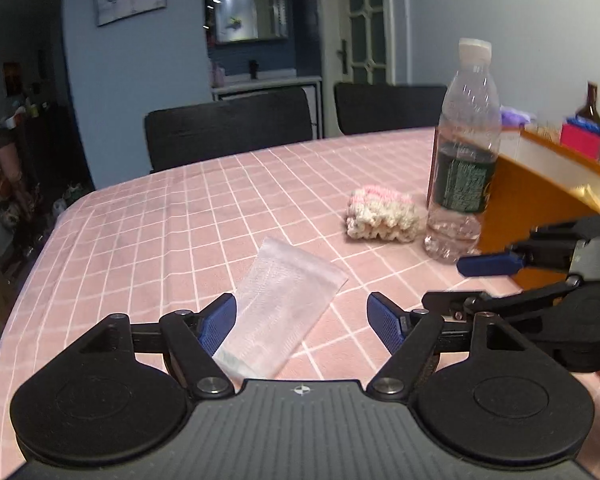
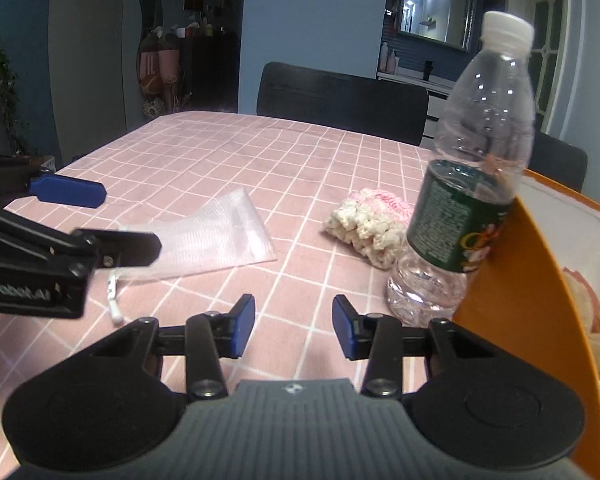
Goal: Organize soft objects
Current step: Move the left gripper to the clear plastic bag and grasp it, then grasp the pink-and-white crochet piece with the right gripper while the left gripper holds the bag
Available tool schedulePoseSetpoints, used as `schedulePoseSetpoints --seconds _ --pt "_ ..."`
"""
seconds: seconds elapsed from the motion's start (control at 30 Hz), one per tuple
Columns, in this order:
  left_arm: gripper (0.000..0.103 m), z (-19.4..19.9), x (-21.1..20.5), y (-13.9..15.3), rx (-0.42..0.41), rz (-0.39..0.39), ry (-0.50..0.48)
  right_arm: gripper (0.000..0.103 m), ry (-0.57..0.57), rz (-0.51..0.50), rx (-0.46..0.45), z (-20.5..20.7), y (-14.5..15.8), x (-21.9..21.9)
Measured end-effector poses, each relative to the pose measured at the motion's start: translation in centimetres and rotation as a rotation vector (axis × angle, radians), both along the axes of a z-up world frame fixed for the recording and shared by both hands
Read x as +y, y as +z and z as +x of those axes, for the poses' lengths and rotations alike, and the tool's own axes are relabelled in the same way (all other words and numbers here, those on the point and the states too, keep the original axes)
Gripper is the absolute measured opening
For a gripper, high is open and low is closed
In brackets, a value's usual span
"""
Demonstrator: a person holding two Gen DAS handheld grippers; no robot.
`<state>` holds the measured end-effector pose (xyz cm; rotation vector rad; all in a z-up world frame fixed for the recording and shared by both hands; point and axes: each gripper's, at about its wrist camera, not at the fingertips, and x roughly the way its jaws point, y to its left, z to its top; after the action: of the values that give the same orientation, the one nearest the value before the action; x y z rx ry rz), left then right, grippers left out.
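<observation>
The step in hand was judged to be the approach to a pick-up: two soft things were left on the table point(image 1: 140, 216), and neither had been grasped.

The left gripper point(image 1: 301, 322) was held low over the near end of a white mesh pouch point(image 1: 284, 304), which lay flat on the checked cloth. Its fingers were spread wide; the left pad was seen over the pouch's edge, the right pad well off it over bare cloth. Nothing was gripped.

The right gripper point(image 2: 294, 326) was held over bare cloth, near the foot of a plastic bottle point(image 2: 468, 168). Its fingers were partly open, with nothing between them.

A knitted pink-and-cream piece point(image 2: 370, 226) lay beyond, just beside the bottle. An orange box point(image 2: 516, 292) stood at the right, close against the bottle; something pale and soft was seen inside it, so it was taken to be the place for the soft things.

For the next move, the left gripper would need to be lowered and centred until a fold or edge of the pouch came between the pads, since so thin and flat a thing offers little to pinch. The right gripper would need to be carried forward to the knit, and kept clear of the bottle, which could be tipped easily.
</observation>
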<state>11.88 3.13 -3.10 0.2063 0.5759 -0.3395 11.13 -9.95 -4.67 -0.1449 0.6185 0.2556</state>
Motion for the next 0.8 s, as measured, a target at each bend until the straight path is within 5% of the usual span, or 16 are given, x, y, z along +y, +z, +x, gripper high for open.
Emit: schedulePoseSetpoints --seconds 0.2,0.4,0.6,0.73,0.8 --pt "0.087 5.8 -0.2 -2.5 0.148 0.098 -0.018 0.043 -0.013 -0.007 0.009 2.5 -0.5 0.5" --pt "0.08 7.7 -0.9 -3.8 0.232 0.1 -0.028 0.044 -0.034 -0.083 -0.026 4.5 -1.1 1.6" --pt "0.053 8.6 -0.5 -4.0 0.265 0.043 -0.002 0.045 -0.058 -0.243 -0.117 6.7 -1.9 3.8" --pt "0.015 9.0 -0.6 -3.9 0.258 0.052 0.006 0.046 -0.073 -0.303 -0.137 8.5 -2.8 4.6" --pt "0.004 9.2 -0.8 -4.0 0.248 0.073 0.019 0.048 -0.086 -0.33 -0.141 9.5 -3.3 4.9"
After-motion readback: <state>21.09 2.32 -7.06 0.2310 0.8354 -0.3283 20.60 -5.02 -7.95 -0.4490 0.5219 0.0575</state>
